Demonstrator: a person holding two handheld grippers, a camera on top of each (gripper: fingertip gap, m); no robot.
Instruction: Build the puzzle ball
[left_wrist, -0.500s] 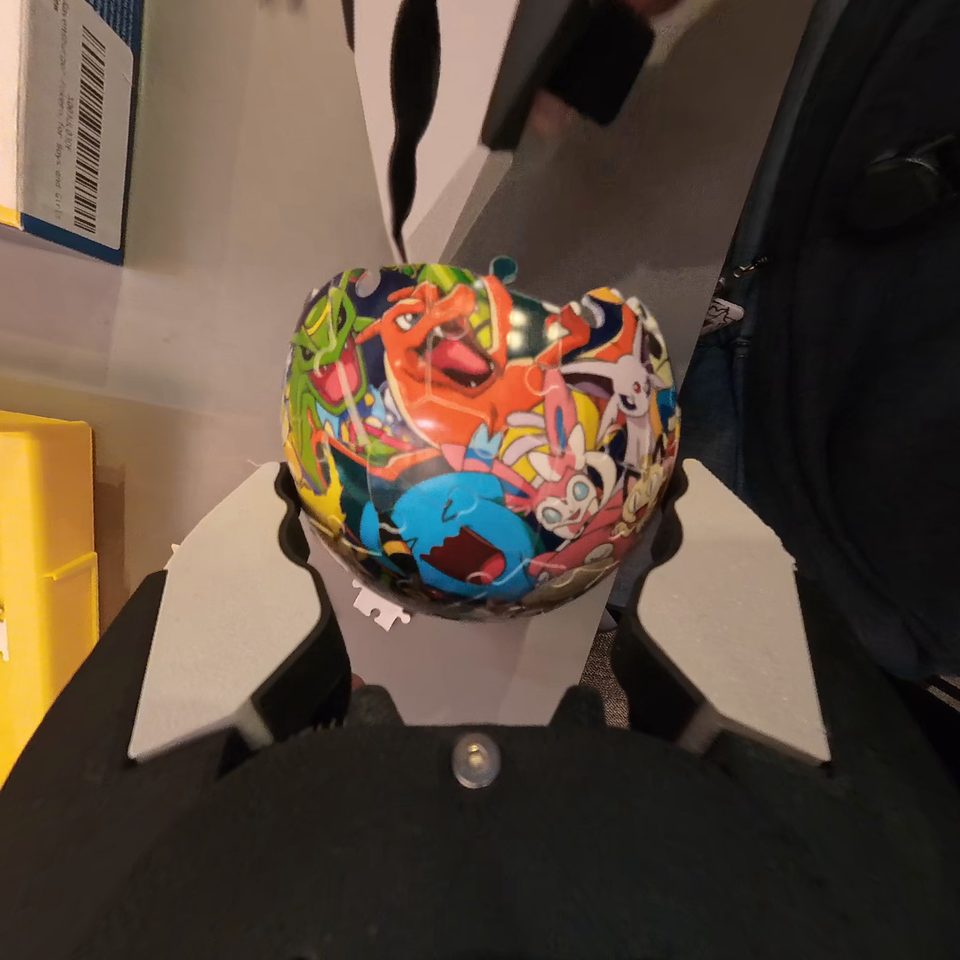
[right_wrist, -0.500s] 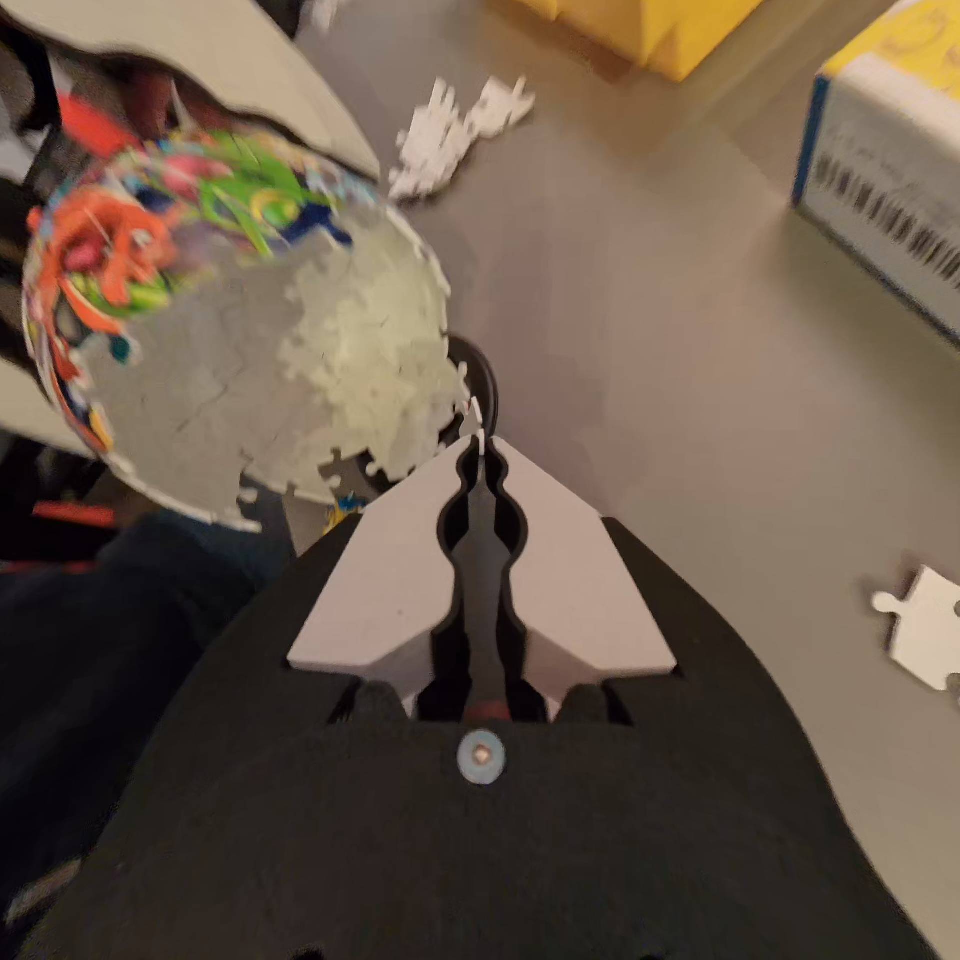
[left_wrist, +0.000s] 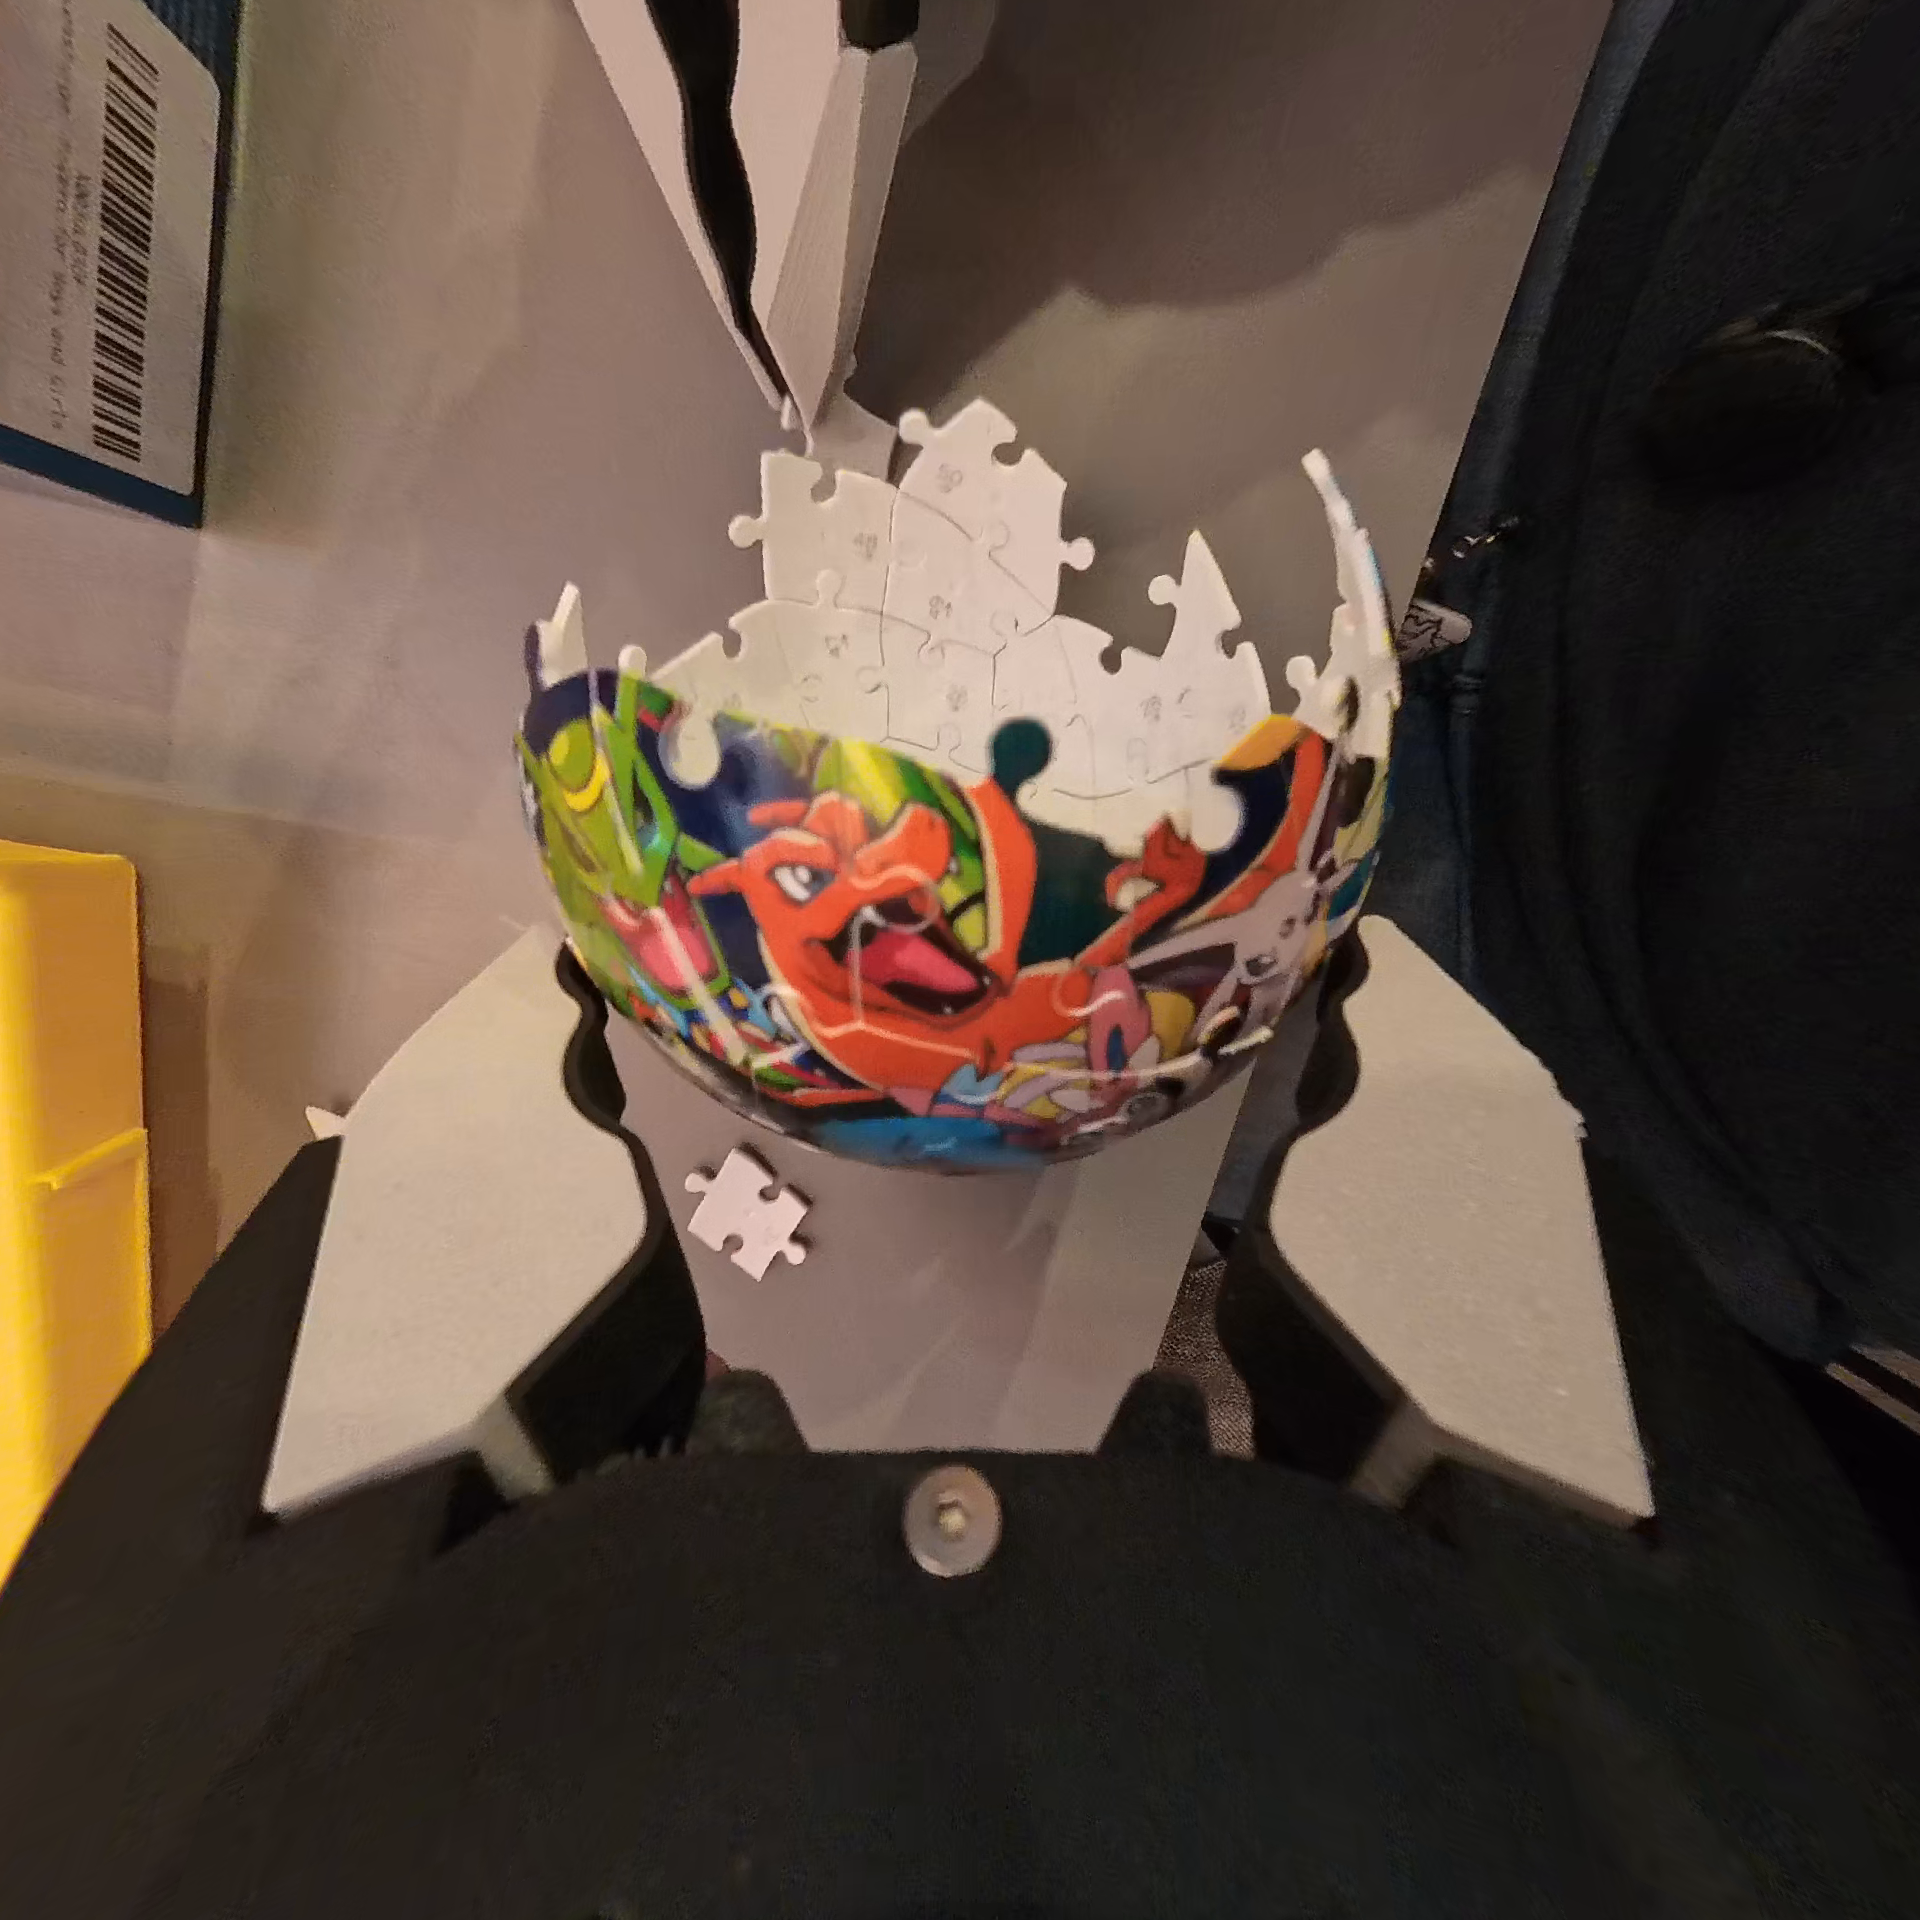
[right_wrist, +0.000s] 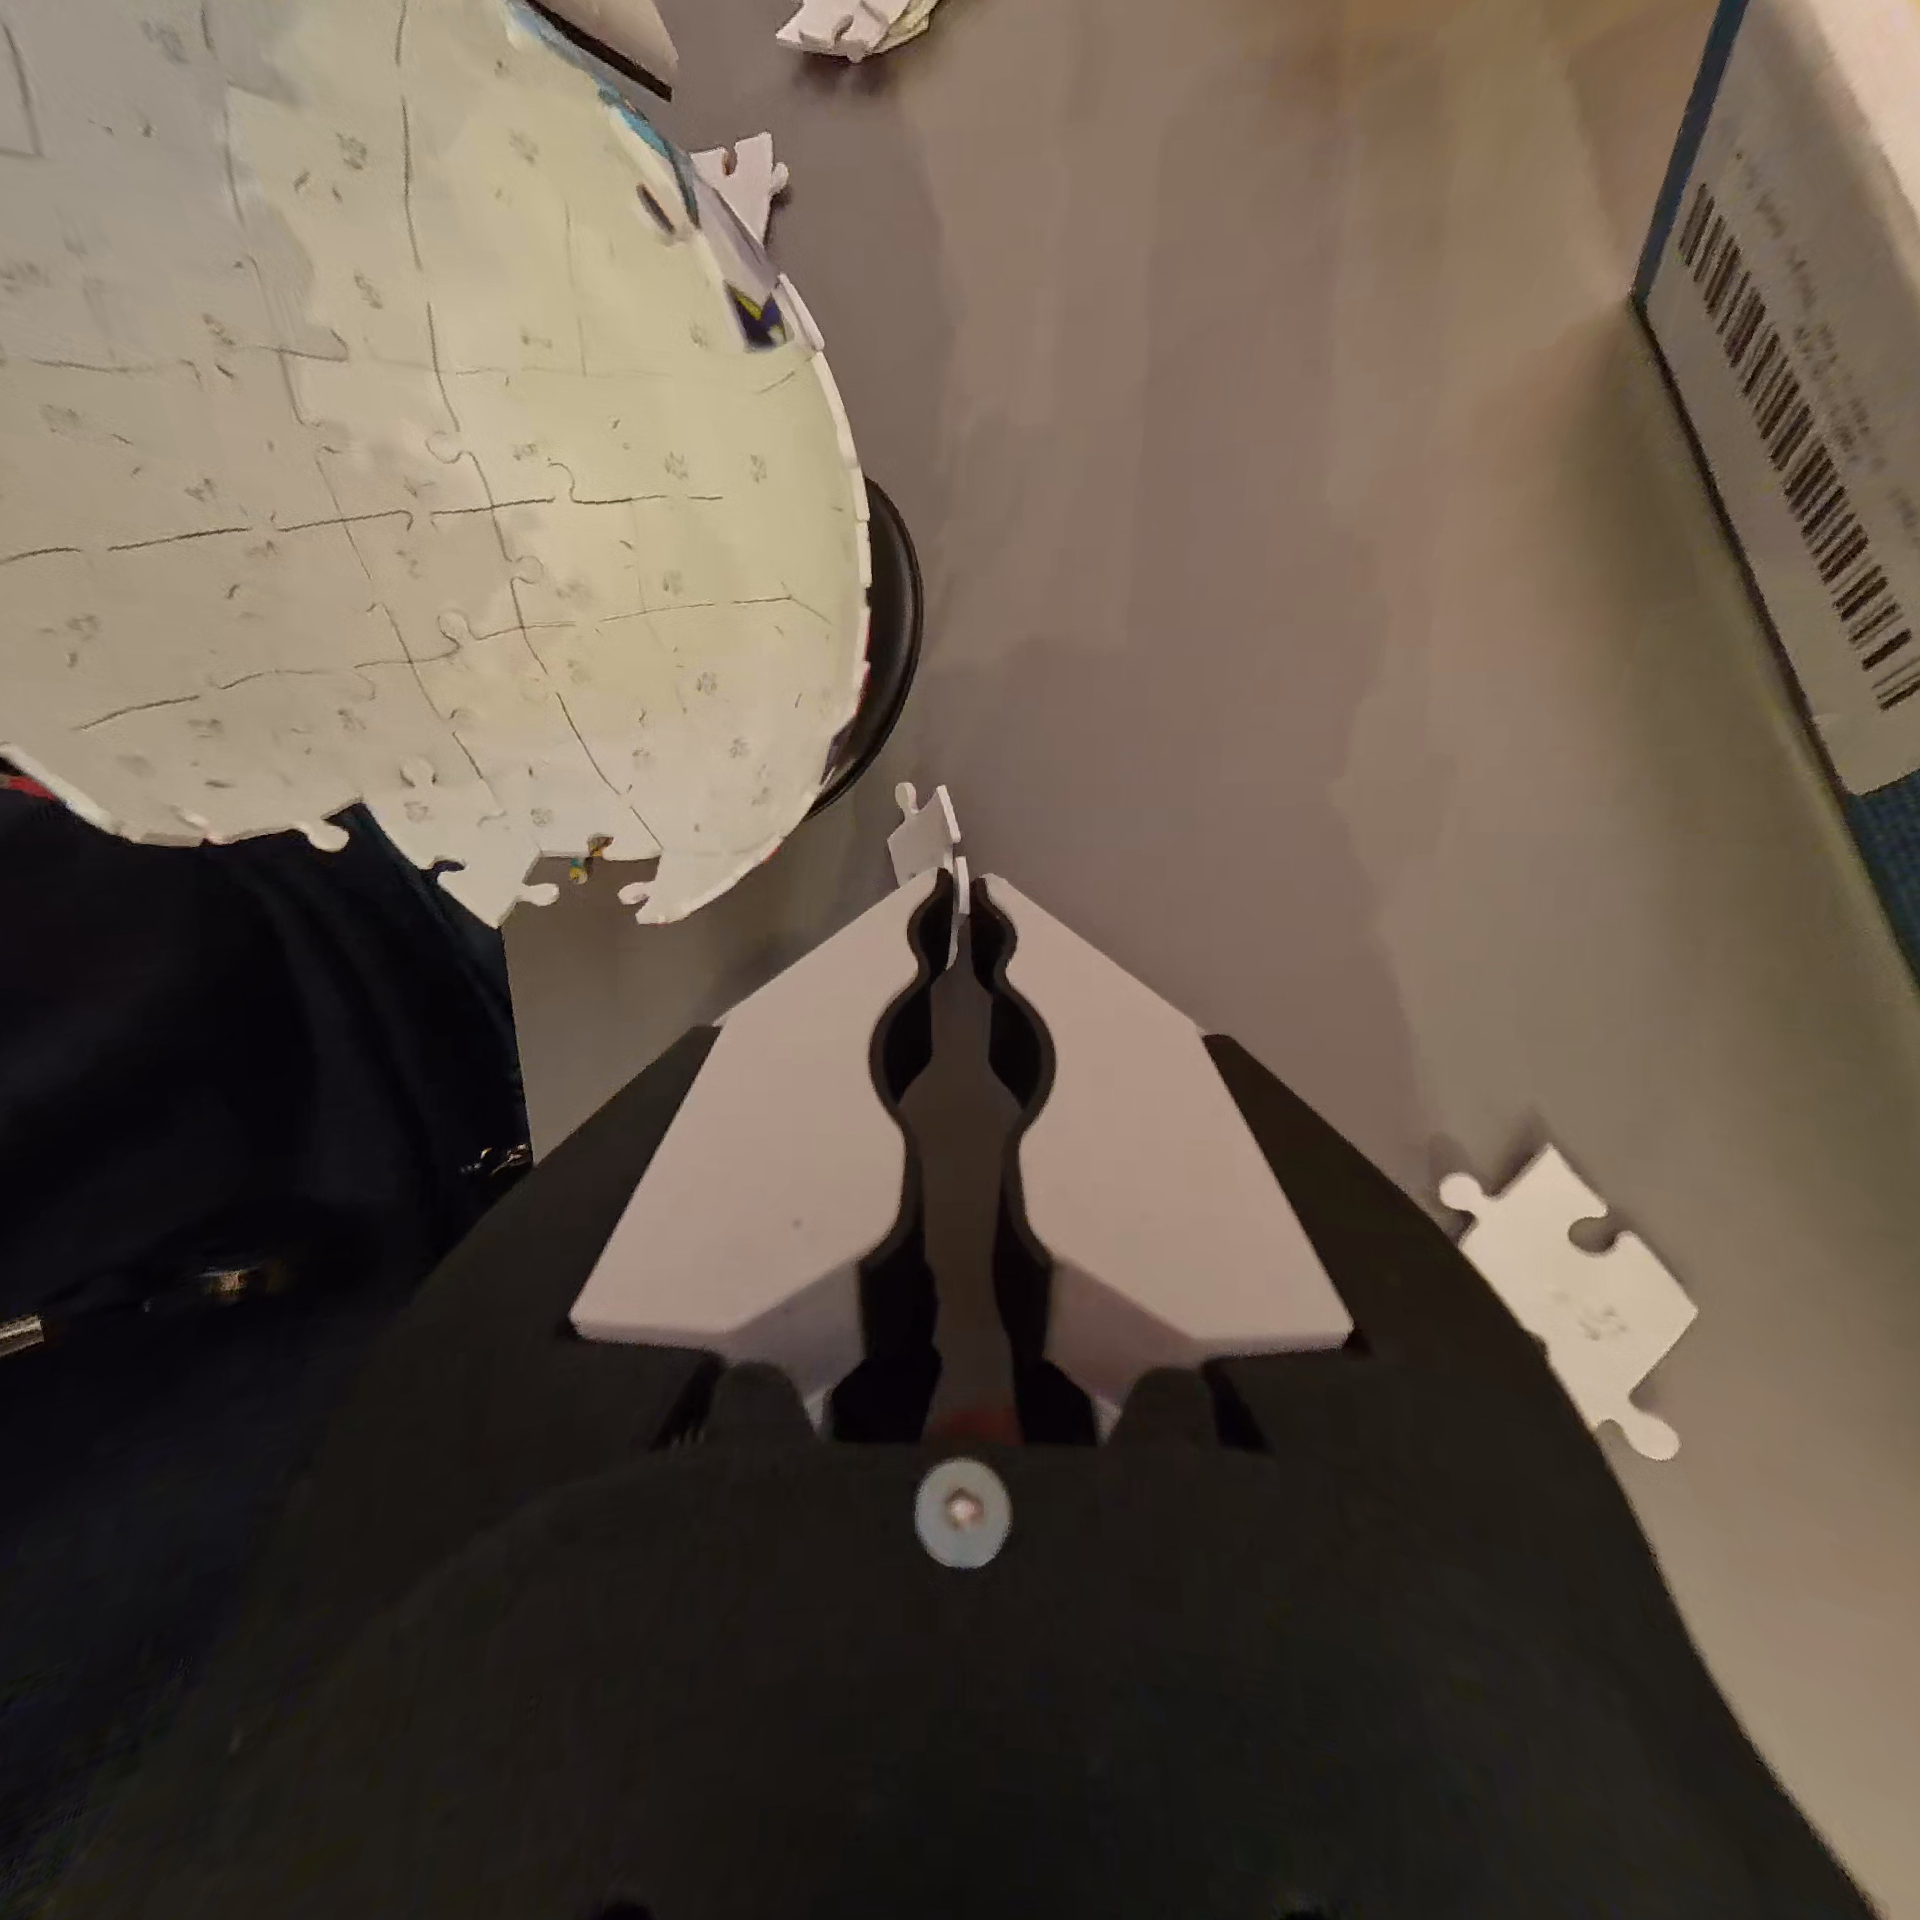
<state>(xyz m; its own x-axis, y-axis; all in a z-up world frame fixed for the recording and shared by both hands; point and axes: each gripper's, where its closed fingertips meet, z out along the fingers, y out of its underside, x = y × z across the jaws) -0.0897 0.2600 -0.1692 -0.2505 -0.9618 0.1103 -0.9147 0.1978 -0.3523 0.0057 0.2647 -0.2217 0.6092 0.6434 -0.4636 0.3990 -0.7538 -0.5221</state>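
The puzzle ball (left_wrist: 935, 935) is a half-built shell, colourful cartoon print outside and white inside, with a jagged open rim facing up. My left gripper (left_wrist: 956, 956) is shut on the puzzle ball, one finger on each side of it. My right gripper (right_wrist: 961, 883) is shut on a small white puzzle piece (right_wrist: 928, 831) pinched at its tips. In the left wrist view the right gripper (left_wrist: 800, 410) comes down from above, its tip at the far rim of the ball. The ball's white inside (right_wrist: 416, 468) fills the upper left of the right wrist view.
A loose white piece (left_wrist: 750, 1214) lies on the grey table under the ball, another (right_wrist: 1569, 1299) beside my right gripper, and more (right_wrist: 842, 26) farther off. A barcoded white and blue box (right_wrist: 1808, 416), a yellow box (left_wrist: 62, 1143), a black round stand (right_wrist: 894, 623) and a person's dark clothing (left_wrist: 1714, 727) surround the ball. One gripper's finger ends stand about 12 cm off the other's.
The ball has tipped so its open rim and white inside now face the left camera. My right gripper has moved in close, to the ball's rim, still holding the piece.
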